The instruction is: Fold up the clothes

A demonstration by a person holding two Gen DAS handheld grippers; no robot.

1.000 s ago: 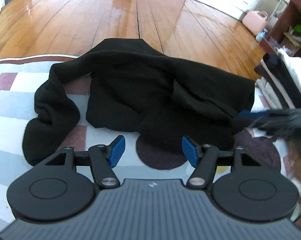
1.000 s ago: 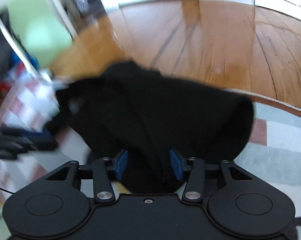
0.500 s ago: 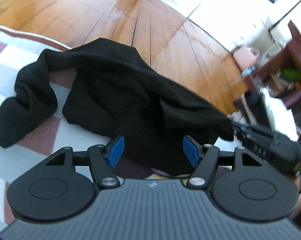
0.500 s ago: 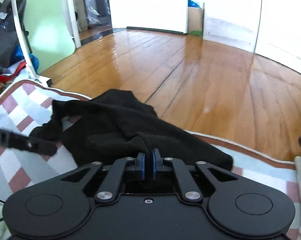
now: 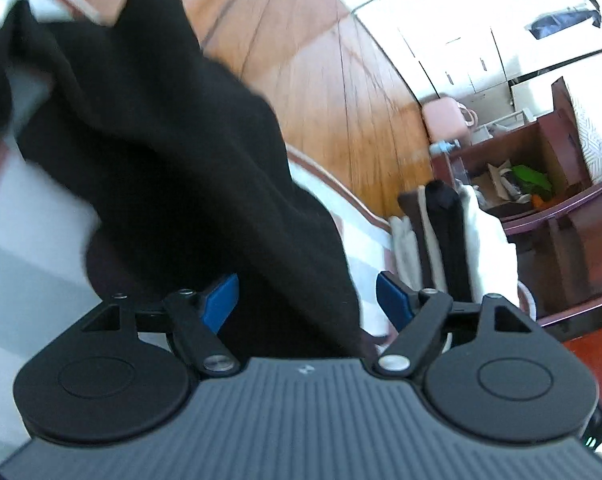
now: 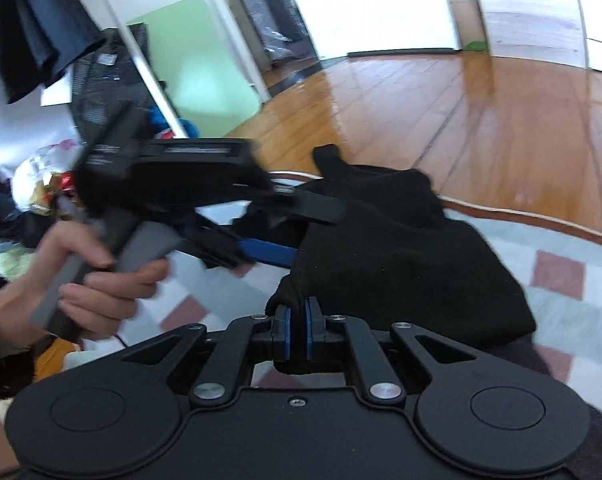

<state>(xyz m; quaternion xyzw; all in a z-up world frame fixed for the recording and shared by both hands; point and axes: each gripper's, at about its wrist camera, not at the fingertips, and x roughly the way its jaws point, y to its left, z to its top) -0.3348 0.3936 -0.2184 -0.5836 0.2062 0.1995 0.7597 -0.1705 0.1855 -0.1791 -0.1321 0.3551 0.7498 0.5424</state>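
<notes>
Fabric was already pinched in the right gripper (image 6: pixel 297 334): its blue pads were pressed together on a fold of the black garment (image 6: pixel 401 248) at the near edge, and the cloth rose from the checked rug (image 6: pixel 573 300) toward them, apparently so that this corner could be carried over the rest.

Beside it, the left gripper (image 5: pixel 307 302) had its jaws opening, and the garment (image 5: pixel 173 152) ran between the two blue pads without either one pressing on it. In the right wrist view the same tool (image 6: pixel 269 220) reached in from the left with the person's hand (image 6: pixel 85 280) wrapped round its grey handle; it seemed to be lining up for a second hold on the edge, so that both corners could be lifted as one.

Farther out, the bulk of the garment lay crumpled on the rug, its far end spilling toward the wooden floor (image 6: pixel 481 120). To the right of it stood a stack of clothes (image 5: pixel 449 236), dark and white, probably kept there to leave the rug for folding. A dark wooden shelf (image 5: pixel 541 168) stood behind the stack.
</notes>
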